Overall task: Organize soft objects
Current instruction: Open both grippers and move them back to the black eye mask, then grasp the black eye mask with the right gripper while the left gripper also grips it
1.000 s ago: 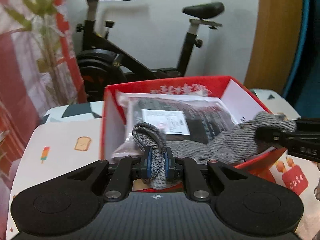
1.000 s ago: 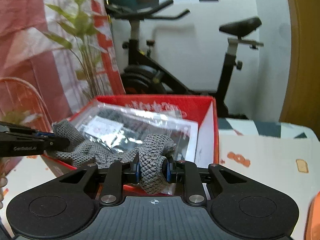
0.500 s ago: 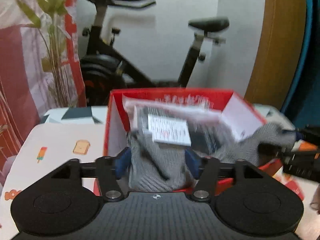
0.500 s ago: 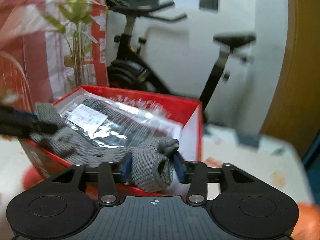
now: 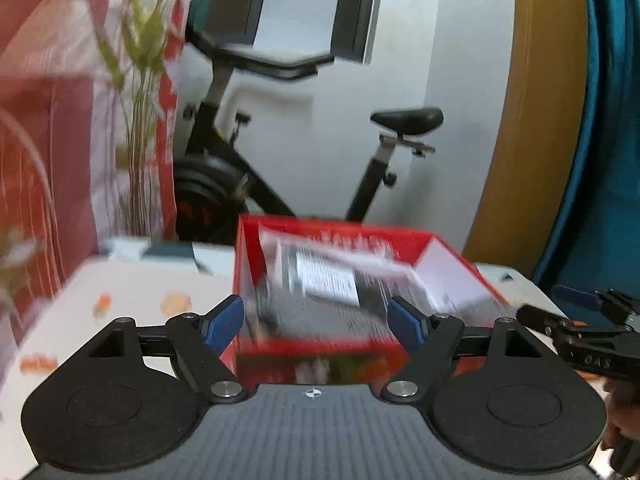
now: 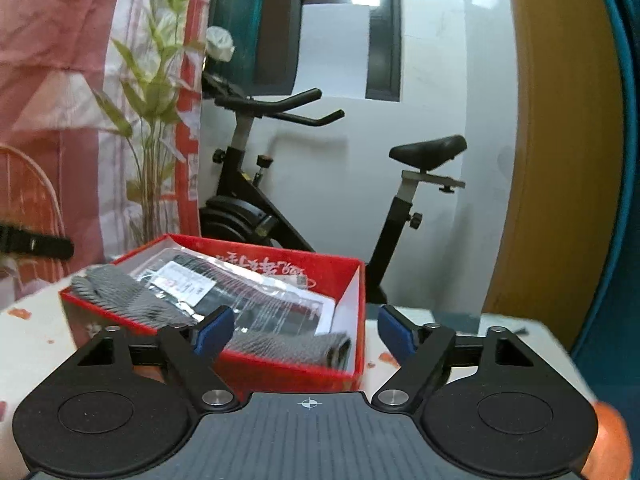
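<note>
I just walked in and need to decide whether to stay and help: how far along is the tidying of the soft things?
Done: the grey knit cloth lies in the red box on the plastic-wrapped packet, one end draped over the rim. In hand: nothing; the left gripper and right gripper are opening, nothing between them. Left: no other soft item shows in these views.

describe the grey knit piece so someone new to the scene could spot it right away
Find the red box on the patterned table, in front of the exercise bike. The grey knit piece lies in the box along its near side, one end over the left rim. Unlike the glossy plastic-wrapped packet beside it, it is matte, ribbed and unpackaged.
</note>
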Demonstrator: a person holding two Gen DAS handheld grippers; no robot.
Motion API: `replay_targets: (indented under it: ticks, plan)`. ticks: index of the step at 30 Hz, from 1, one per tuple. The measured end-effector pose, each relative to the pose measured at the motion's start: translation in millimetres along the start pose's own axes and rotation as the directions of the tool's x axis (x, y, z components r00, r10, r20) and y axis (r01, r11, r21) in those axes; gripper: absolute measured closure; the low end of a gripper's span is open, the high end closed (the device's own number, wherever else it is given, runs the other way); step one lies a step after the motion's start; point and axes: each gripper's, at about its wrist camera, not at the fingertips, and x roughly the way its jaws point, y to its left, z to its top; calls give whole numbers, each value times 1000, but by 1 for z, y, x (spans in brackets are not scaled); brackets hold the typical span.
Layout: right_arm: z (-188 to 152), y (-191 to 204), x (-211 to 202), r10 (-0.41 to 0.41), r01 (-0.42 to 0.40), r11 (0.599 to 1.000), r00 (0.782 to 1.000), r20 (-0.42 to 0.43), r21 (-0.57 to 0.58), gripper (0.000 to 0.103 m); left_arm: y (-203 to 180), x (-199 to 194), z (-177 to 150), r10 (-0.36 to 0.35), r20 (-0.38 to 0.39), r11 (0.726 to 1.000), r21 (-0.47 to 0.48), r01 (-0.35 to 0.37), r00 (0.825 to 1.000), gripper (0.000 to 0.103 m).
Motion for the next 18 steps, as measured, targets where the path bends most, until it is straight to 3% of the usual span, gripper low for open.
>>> replay_targets:
  ticks: [11,18]
  plan:
    - [-66,-4,11,16,5,992,986,-168,124,23,17,14,-68,18,-165,996,-85,-33,986,22]
    - [-102,3,35,43,6,987,953,-300,162,25,20,44,-87,15,-251,997,-75,-35,968,23]
